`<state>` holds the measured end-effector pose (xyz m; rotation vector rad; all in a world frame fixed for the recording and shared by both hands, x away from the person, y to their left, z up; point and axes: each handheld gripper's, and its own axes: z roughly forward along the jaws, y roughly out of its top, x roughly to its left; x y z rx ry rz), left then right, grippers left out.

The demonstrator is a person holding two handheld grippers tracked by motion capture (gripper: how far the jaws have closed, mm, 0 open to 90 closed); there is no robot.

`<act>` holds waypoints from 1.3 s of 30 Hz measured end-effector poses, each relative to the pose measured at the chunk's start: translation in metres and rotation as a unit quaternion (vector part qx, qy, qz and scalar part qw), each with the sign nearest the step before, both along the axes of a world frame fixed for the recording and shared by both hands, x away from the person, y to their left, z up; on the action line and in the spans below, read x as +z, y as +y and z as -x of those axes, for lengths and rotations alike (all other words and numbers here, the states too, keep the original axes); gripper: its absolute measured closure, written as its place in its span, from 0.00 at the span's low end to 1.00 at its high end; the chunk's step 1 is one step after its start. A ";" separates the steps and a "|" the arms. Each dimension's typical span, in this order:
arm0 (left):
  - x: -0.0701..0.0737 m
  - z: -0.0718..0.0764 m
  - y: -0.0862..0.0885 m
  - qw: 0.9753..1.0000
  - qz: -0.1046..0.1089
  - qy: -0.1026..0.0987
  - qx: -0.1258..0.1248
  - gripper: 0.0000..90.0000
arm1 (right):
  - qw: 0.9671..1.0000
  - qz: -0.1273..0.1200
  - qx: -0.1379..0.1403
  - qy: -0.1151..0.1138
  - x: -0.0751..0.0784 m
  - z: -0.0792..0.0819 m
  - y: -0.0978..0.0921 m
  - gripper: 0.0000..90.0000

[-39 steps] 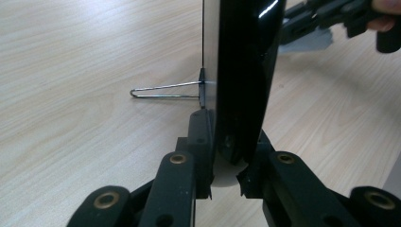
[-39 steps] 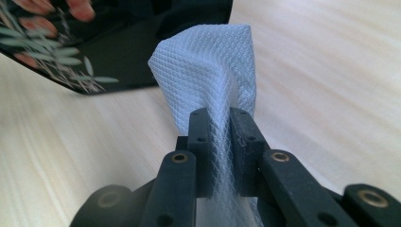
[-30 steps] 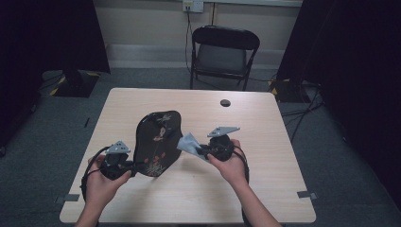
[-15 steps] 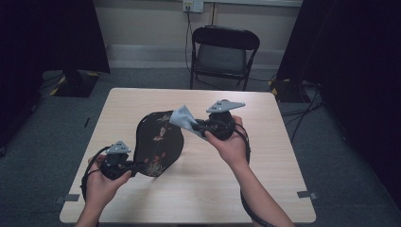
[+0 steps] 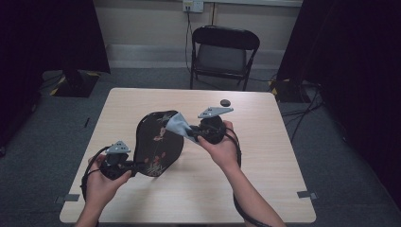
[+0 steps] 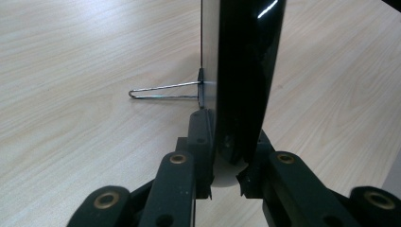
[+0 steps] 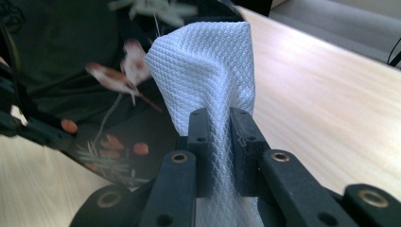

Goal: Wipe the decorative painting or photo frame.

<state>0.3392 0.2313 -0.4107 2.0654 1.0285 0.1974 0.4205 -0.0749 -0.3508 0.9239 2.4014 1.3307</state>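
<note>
Black lacquered tray (image 5: pixel 158 144) held tilted up over the table (image 5: pixel 265 161), its near edge clamped in the left gripper (image 5: pixel 128 166), long axis running away from the person; right gripper (image 5: pixel 194 135), jaws pinched on a white cloth (image 7: pixel 208 71), sits at the tray's upper right, cloth touching the painted face.

The place looked like a lab or recording studio set up for filming. A bare pale wooden counter (image 5: pixel 265 175) stood alone on grey carpet (image 5: pixel 47 151), with black curtains (image 5: pixel 350 56) hanging at left and right. A black folding chair (image 5: pixel 222 52) waited at the far side beneath a wall socket (image 5: pixel 192 5), and tape marks (image 5: pixel 306 194) were stuck to the floor.
</note>
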 end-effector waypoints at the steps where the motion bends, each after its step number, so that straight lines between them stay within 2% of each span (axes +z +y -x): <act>1: 0.000 0.000 0.000 1.000 -0.001 0.000 -0.001 0.87 | 1.000 0.000 0.000 0.002 -0.003 0.000 -0.001 0.89; 16: 0.000 0.000 0.000 1.000 0.000 -0.001 -0.001 0.87 | 0.999 0.015 0.000 0.044 -0.060 0.010 -0.005 0.89; 28: 0.000 0.000 0.000 1.000 0.000 -0.001 0.000 0.87 | 0.996 0.031 -0.007 0.082 -0.108 0.016 -0.006 0.89; 34: 0.000 0.000 0.000 1.000 0.000 -0.001 0.001 0.87 | 0.995 0.042 -0.010 0.095 -0.126 0.017 -0.006 0.89; 39: 0.000 0.000 0.000 1.000 0.002 0.000 0.002 0.87 | 0.993 0.049 -0.011 0.103 -0.134 0.018 -0.007 0.89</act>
